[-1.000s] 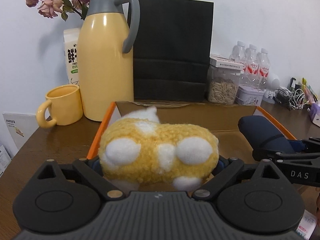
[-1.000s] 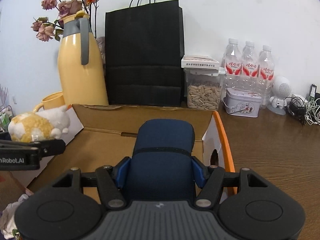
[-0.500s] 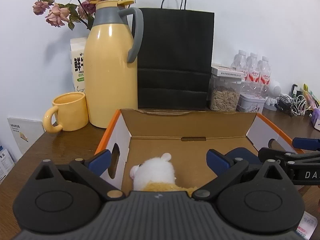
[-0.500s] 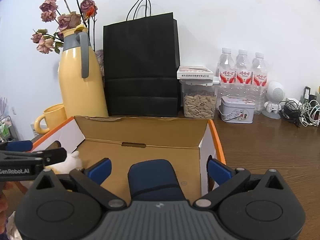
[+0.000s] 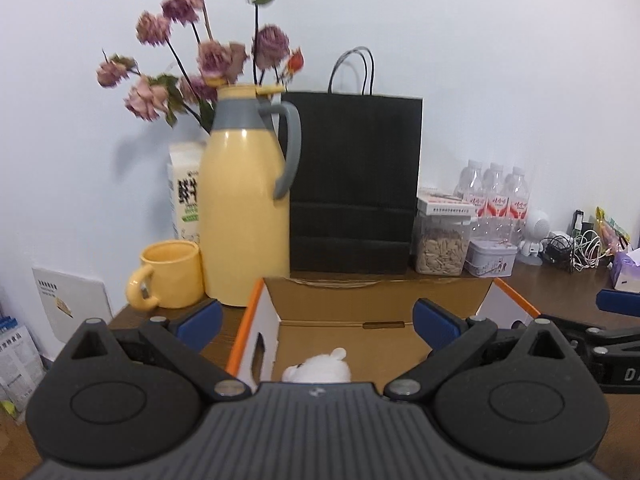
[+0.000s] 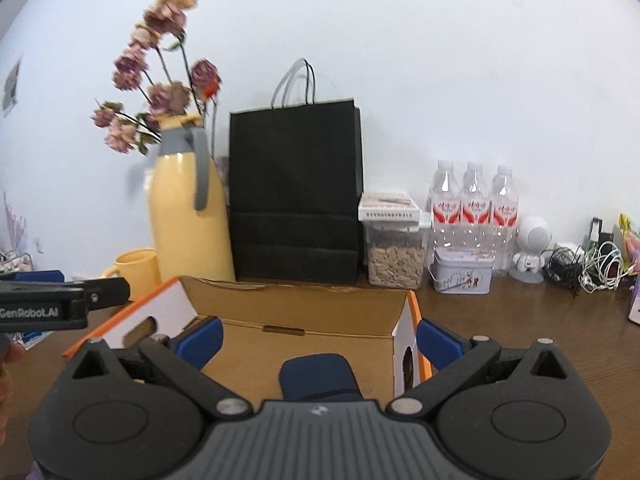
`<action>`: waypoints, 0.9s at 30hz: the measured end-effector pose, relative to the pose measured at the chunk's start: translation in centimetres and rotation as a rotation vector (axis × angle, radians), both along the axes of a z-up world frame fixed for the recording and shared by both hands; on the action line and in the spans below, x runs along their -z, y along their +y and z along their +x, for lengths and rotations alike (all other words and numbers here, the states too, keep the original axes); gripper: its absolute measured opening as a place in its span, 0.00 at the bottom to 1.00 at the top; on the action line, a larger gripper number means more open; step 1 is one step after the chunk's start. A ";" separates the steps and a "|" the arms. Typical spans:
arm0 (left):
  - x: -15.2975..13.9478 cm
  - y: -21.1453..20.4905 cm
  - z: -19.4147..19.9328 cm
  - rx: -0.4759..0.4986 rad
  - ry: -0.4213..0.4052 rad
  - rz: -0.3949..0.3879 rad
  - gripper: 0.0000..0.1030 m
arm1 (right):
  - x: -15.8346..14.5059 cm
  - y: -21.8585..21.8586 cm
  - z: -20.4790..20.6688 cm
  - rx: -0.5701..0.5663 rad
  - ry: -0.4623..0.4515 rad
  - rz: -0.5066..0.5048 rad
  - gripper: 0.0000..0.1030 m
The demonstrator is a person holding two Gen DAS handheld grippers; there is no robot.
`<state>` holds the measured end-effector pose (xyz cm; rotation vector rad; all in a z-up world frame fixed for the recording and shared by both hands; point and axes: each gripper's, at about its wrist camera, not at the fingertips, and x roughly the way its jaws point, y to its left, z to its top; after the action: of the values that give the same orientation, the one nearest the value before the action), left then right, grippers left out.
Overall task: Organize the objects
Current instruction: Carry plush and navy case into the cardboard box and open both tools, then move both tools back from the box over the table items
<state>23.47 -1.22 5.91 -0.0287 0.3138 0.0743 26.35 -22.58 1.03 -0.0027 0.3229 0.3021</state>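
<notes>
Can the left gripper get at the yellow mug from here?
Probably yes. The left gripper is open and empty. The yellow mug stands in the open on the table left of the cardboard box, beside the yellow thermos; nothing lies between, though the thermos is close.

Left tool (image 5: pixel 316 320) spread wide, nothing gripped; right tool (image 6: pixel 318 340), just opened, equally wide and empty.

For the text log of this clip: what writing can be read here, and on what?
"GenRobot.AI": side of the left hand-held gripper.
"D": cut off, side of the right hand-held gripper.
Milk carton, water bottles, flat box, tin: print unreadable.
</notes>
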 end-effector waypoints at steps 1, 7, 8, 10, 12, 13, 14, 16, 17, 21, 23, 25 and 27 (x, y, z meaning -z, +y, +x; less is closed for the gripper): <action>-0.2 0.1 -0.7 0.002 -0.005 0.001 1.00 | -0.2 -0.1 -0.7 -0.003 -0.007 0.000 1.00; -1.1 1.1 -5.2 0.014 -0.015 0.006 1.00 | -0.8 -0.7 -5.7 -0.026 -0.012 0.011 1.00; -1.2 1.3 -6.0 0.015 -0.017 0.006 1.00 | -0.8 -0.8 -6.5 -0.028 -0.012 0.011 1.00; -1.2 1.8 -7.6 0.016 -0.018 0.005 1.00 | -0.8 -1.0 -8.2 -0.032 -0.009 0.008 1.00; -1.1 2.2 -9.3 0.013 -0.013 0.008 1.00 | -0.7 -1.1 -9.8 -0.036 -0.004 0.009 1.00; -1.0 2.4 -10.1 0.010 -0.008 0.009 1.00 | -0.6 -1.2 -10.5 -0.038 -0.002 0.009 1.00; -0.8 2.6 -10.8 0.009 -0.003 0.008 1.00 | -0.4 -1.3 -11.4 -0.041 -0.002 0.010 1.00; -0.4 3.0 -12.2 0.007 0.008 0.005 1.00 | -0.2 -1.4 -12.9 -0.046 0.004 0.010 1.00; -0.1 3.2 -13.0 0.006 0.014 0.004 1.00 | 0.0 -1.4 -13.7 -0.048 0.011 0.009 1.00; 1.2 4.0 -15.3 -0.001 0.050 -0.002 1.00 | 0.9 -1.5 -16.0 -0.050 0.044 0.002 1.00; 1.8 4.3 -16.3 0.004 0.068 -0.008 1.00 | 1.5 -1.5 -16.9 -0.055 0.063 0.004 1.00; 2.3 4.6 -17.3 0.017 0.084 -0.018 1.00 | 2.2 -1.4 -17.8 -0.063 0.083 0.001 1.00; 2.8 4.6 -18.3 0.024 0.096 -0.014 1.00 | 2.9 -1.1 -18.7 -0.073 0.106 -0.007 1.00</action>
<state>5.19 3.36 3.07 -0.0355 0.4110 0.0500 7.67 -23.73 -1.86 -0.0052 0.4294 0.3745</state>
